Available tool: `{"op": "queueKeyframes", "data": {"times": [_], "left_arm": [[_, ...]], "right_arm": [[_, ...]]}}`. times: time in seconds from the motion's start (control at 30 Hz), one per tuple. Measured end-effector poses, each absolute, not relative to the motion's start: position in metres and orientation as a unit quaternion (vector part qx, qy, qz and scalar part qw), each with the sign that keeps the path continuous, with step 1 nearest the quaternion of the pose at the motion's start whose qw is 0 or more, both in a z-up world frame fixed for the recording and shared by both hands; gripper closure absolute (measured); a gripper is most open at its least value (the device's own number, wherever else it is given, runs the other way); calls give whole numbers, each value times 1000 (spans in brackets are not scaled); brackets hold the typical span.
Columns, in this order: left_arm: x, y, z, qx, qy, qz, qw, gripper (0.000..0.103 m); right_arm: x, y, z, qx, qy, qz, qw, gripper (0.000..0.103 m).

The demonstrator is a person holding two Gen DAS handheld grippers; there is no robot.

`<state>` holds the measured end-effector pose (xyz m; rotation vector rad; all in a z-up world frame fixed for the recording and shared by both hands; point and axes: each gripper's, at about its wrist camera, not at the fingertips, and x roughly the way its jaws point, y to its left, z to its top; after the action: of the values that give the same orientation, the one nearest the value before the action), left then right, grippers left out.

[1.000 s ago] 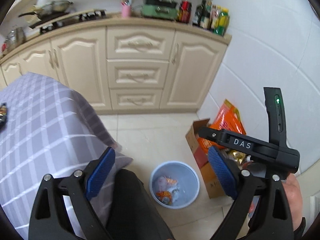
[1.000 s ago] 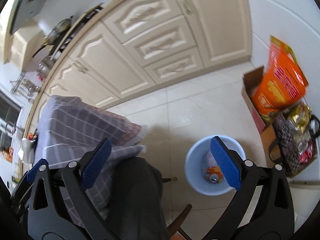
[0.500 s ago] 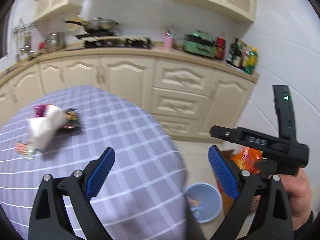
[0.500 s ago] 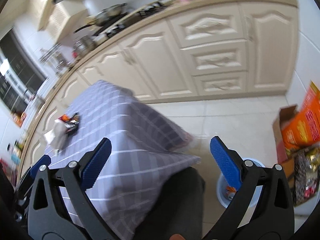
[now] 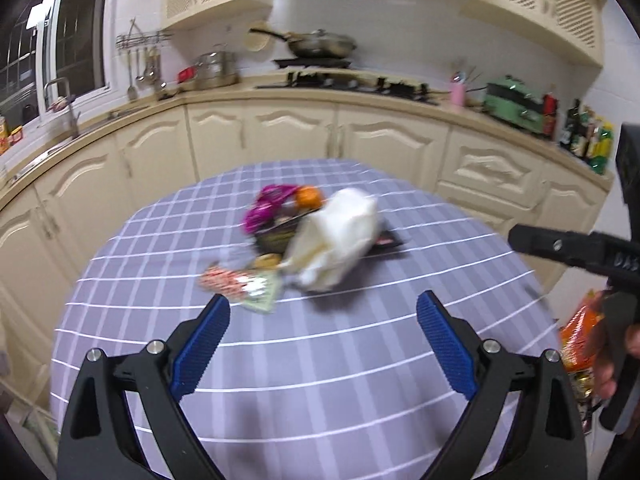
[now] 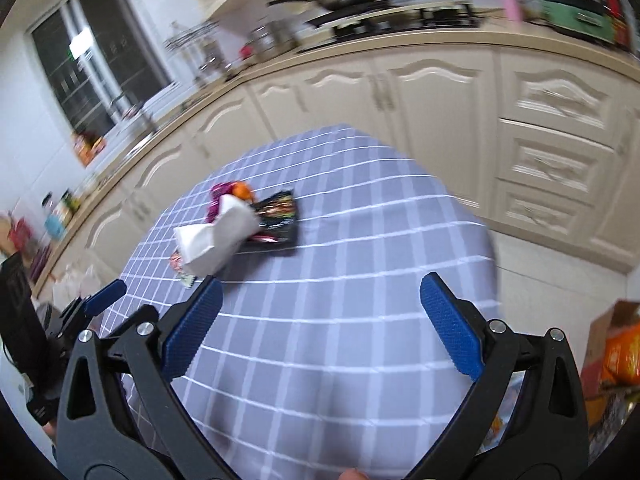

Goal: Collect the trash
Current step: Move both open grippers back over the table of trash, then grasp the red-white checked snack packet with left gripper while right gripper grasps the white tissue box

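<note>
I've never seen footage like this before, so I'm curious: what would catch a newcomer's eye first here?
Probably the heap of trash mid-table: a crumpled white tissue lying over dark snack wrappers, with a magenta foil wrapper and something orange behind it. All of it sits on a purple checked tablecloth. In the foreground, the blue-padded left gripper and right gripper frame the view, both wide open and empty.

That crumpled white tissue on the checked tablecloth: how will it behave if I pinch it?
The crumpled white tissue looks soft and creased, so it will probably squash and droop. It seems very light. It overlaps the black snack wrapper, which might drag along.
</note>
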<state>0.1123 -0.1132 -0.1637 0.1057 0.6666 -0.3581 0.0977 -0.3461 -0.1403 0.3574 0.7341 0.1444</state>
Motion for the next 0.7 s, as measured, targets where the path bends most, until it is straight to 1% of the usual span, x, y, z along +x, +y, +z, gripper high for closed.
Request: {"op": "queueKeyframes", "data": {"times": [0.27,0.33,0.47,0.57,0.63,0.67,0.7], "left_arm": [[156,-76,-196,60,379,-157,910,10],[171,-72,-202,45,401,-166,900,10],[198,-80,-209,58,414,-159,894,10],[217,-81,-218,50,443,-157,881,10],[219,-82,-217,48,439,-169,881,11],[218,-82,-217,49,439,-170,881,14],[217,-82,-217,50,436,-174,881,19]], "right_arm": [[139,-294,-146,120,374,119,912,6],[145,-290,-148,119,376,124,910,6],[157,-287,-153,123,381,123,908,6],[164,-282,-153,114,382,128,908,6],[167,-277,-152,103,380,136,909,6],[168,-275,-152,98,380,139,909,6],[170,-270,-151,88,380,145,909,6]]}}
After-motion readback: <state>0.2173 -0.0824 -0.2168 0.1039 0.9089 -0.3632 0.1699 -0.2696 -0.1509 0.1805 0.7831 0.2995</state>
